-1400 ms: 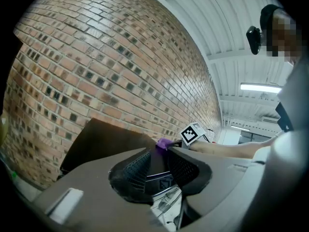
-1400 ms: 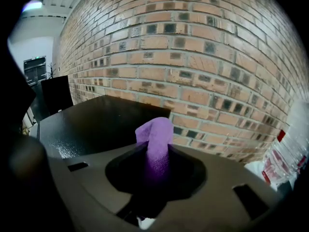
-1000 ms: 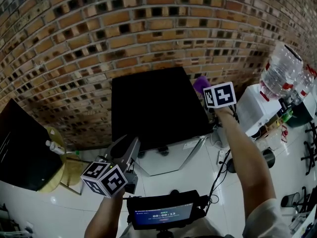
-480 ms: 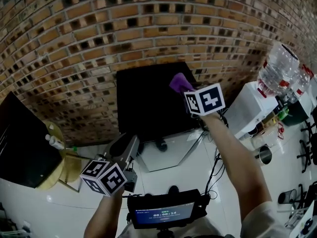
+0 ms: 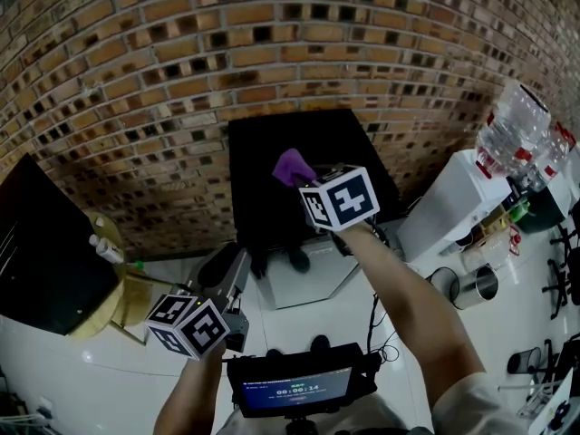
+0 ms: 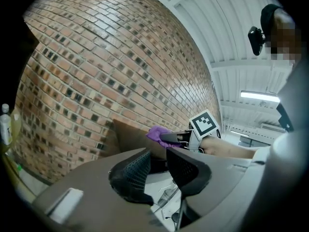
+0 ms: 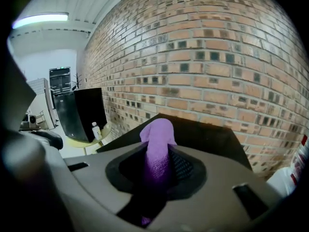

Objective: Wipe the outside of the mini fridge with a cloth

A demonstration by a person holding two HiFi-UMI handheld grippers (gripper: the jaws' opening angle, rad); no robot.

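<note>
— What does your right gripper [image 5: 304,178] have?

— The purple cloth [image 7: 158,144]. In the right gripper view the jaws are pressed onto it from both sides, with a rounded fold poking out past the tips.

— And where is that against the mini fridge [image 5: 263,148]?

— From my head view the cloth sits over the fridge's black top, near the middle and towards the front edge. My right forearm reaches in from the lower right. I can't tell whether the cloth touches the top or hangs just above it.

— The fridge itself?

— It stands on the pale floor, backed against the brick wall [image 5: 181,53].

— Your left gripper [image 5: 227,264]?

— It is low on the left, in front of the fridge's left front corner and apart from it. The left gripper view shows its jaws partly apart with nothing between them; through the gap I see only floor. Beyond them that view catches the cloth and my right gripper up at the fridge top.

— Anything else nearby?

— A water dispenser [image 5: 453,211] on the right and a round yellow table [image 5: 109,288] on the left.
</note>
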